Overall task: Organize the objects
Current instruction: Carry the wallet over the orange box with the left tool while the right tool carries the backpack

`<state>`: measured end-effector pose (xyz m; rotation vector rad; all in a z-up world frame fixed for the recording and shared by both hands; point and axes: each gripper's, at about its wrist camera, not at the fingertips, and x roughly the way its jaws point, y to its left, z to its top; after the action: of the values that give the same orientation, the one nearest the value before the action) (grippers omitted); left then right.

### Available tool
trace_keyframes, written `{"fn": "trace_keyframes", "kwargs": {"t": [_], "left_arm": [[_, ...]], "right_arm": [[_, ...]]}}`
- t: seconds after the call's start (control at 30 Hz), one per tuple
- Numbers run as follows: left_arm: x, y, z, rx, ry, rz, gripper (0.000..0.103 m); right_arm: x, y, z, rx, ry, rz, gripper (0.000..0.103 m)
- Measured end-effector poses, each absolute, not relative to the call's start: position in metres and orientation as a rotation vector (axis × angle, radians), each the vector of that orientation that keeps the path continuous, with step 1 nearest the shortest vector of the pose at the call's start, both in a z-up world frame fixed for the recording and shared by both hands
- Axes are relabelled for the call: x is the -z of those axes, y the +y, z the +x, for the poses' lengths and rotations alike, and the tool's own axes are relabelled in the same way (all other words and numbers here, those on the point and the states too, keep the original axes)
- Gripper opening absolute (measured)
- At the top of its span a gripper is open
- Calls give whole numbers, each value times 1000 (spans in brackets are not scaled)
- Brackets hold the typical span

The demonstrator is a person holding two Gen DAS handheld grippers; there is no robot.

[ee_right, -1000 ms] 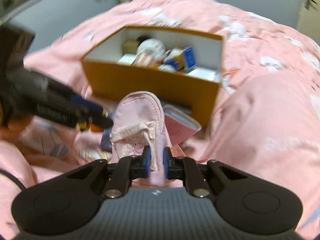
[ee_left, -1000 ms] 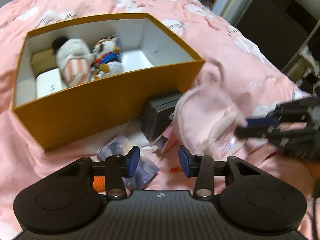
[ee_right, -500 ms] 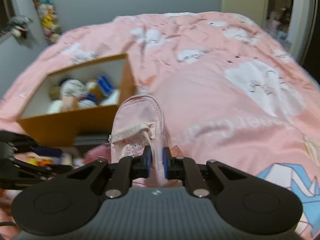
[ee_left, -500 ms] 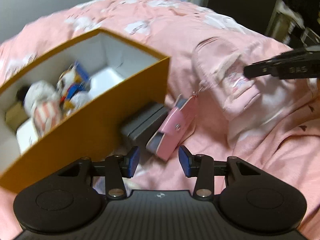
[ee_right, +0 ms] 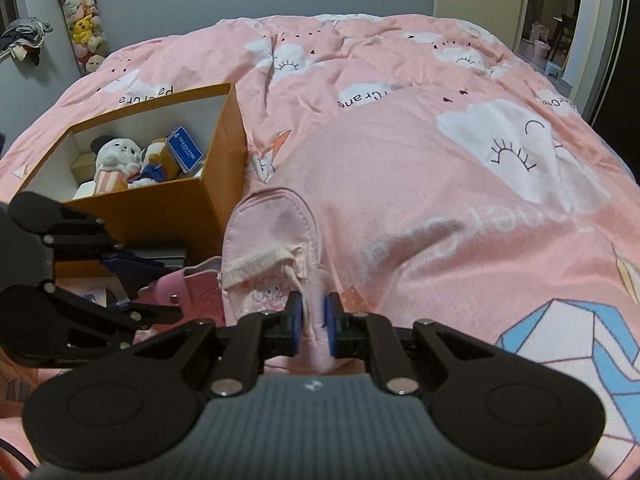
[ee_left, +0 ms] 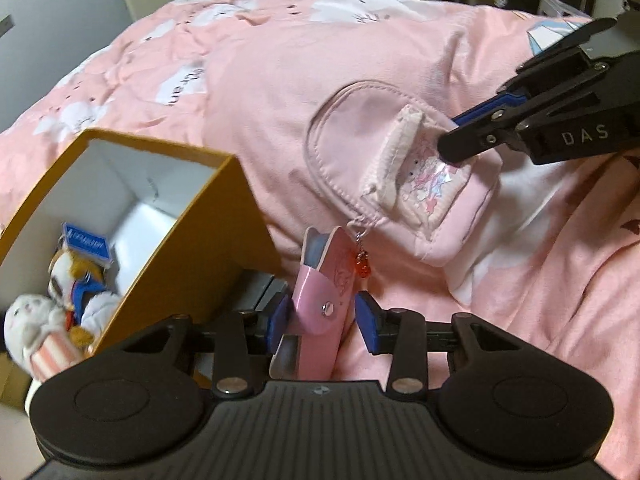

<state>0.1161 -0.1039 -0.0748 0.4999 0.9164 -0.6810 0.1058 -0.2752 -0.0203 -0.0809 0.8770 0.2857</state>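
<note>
Spread under everything, a pink duvet [ee_right: 460, 168] printed with white clouds. Ahead and to the left of the right gripper [ee_right: 311, 326], an open orange box [ee_right: 160, 208] with white inner walls, stocked with a white plush [ee_right: 116, 156], a brown-and-white plush [ee_right: 154, 160] and a blue card [ee_right: 185, 148]. Directly in front of the right gripper, a small pink backpack [ee_right: 272, 248], lying on the duvet just beside the box corner, pinched at its lower end between narrow blue pads. Between the fingers of the left gripper [ee_left: 322, 320], a pink wallet [ee_left: 320, 300] with a snap button, standing on edge and leaning against a grey case [ee_left: 260, 292] at the foot of the box; jaws closing, left pad at the wallet's side, right pad apart from it. Dangling from the backpack's zipper just above the wallet, a small orange charm [ee_left: 362, 266].
</note>
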Motion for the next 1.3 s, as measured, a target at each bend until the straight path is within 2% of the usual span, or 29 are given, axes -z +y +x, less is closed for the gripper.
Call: {"fn": "trace_keyframes", "kwargs": {"t": [0.1, 0.23, 0.53, 0.73, 1.07, 1.3], "left_arm": [[77, -106, 121, 711, 942, 502, 44], [75, -106, 126, 746, 988, 477, 26], [91, -123, 122, 685, 1017, 580, 29], [87, -120, 114, 596, 982, 521, 25], [19, -70, 85, 476, 857, 176, 24], [-38, -20, 94, 410, 727, -130, 24]], "right_arm": [[23, -277, 106, -295, 882, -71, 13], [25, -282, 107, -307, 887, -44, 14], [29, -286, 108, -321, 892, -22, 14], [27, -286, 107, -322, 884, -23, 14], [-14, -276, 99, -363, 792, -18, 11], [-56, -257, 113, -370, 679, -47, 11]]}}
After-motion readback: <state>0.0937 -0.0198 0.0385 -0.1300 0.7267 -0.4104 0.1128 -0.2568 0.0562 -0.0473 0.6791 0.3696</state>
